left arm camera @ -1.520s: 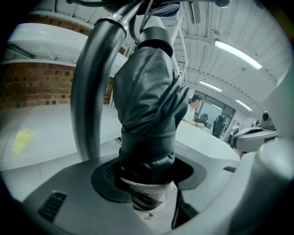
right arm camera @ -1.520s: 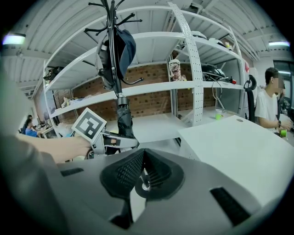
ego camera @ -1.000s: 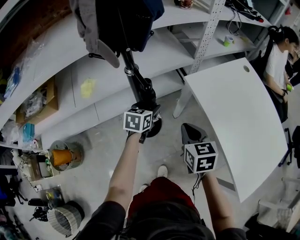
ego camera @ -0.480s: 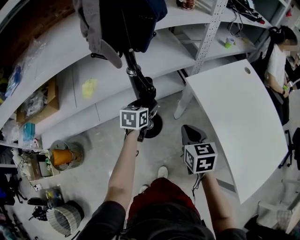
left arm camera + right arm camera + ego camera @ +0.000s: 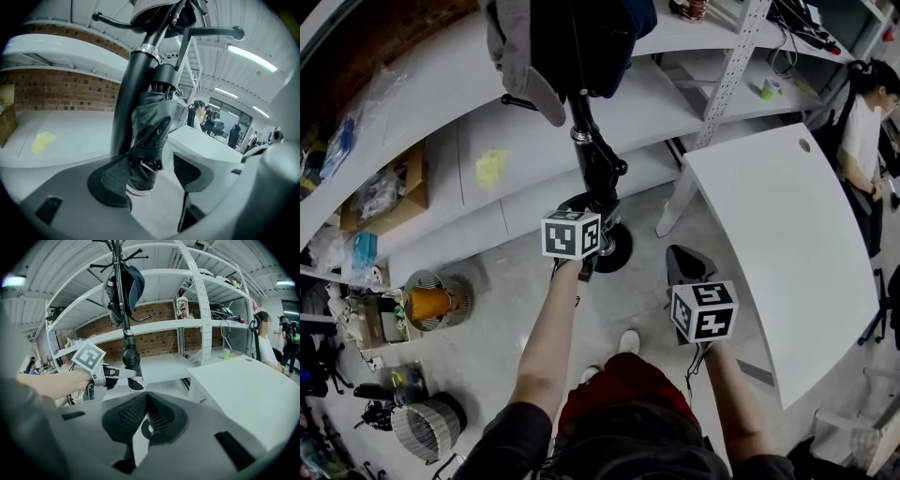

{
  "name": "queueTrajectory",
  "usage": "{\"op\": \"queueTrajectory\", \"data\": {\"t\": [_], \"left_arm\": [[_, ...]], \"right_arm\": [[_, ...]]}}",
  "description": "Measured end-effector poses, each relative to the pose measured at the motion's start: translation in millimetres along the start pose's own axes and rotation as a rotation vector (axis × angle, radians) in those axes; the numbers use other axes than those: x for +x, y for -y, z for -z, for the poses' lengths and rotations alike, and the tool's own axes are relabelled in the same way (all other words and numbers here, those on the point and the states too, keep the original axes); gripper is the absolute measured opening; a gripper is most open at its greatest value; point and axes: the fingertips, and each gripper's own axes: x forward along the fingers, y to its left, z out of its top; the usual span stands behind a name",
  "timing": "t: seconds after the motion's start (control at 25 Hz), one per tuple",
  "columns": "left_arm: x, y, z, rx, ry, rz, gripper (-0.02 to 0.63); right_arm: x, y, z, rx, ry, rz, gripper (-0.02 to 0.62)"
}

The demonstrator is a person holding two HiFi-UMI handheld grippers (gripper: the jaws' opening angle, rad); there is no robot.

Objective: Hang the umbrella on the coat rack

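Observation:
The black folded umbrella [image 5: 150,136] hangs upright against the pole of the black coat rack [image 5: 129,89], strapped shut. My left gripper [image 5: 150,173] is open; its jaws have just been opening. The umbrella's lower end sits between the pads without being pressed, with a clear gap to the right pad [image 5: 187,171]. In the head view the left gripper [image 5: 596,210] is at the umbrella [image 5: 600,173], above the rack's round base [image 5: 622,251]. My right gripper [image 5: 680,261] is shut and empty, held apart to the right. From the right gripper view [image 5: 145,413] the umbrella [image 5: 132,359] hangs beside the left gripper [image 5: 125,373].
A dark bag and a grey cap [image 5: 525,66] hang at the rack's top. White curved shelves [image 5: 441,150] run behind it, with a cardboard box [image 5: 389,192]. A white table [image 5: 787,225] stands at the right, with a seated person [image 5: 867,122] beyond. Baskets [image 5: 431,302] sit on the floor at the left.
My left gripper has drawn a little back and up from the rack. The umbrella stays hanging on the rack. The right gripper has kept still.

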Motion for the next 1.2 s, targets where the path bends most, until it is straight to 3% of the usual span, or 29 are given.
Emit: {"op": "queueTrajectory", "data": {"t": [0.32,0.72,1.2], "left_arm": [[-38,-1,-10,0.015,0.051,-0.025,0.282],[-84,3,0,0.001,0.090,-0.040,0.215],[-135,11,15,0.010,0.140,-0.053,0.066]], "right_arm": [[-3,-26,-12,-0.017,0.039,-0.028,0.018],[-12,-55,-18,-0.023,0.079,-0.046,0.018],[-27,-84,-17,-0.019,0.114,-0.054,0.018]]}}
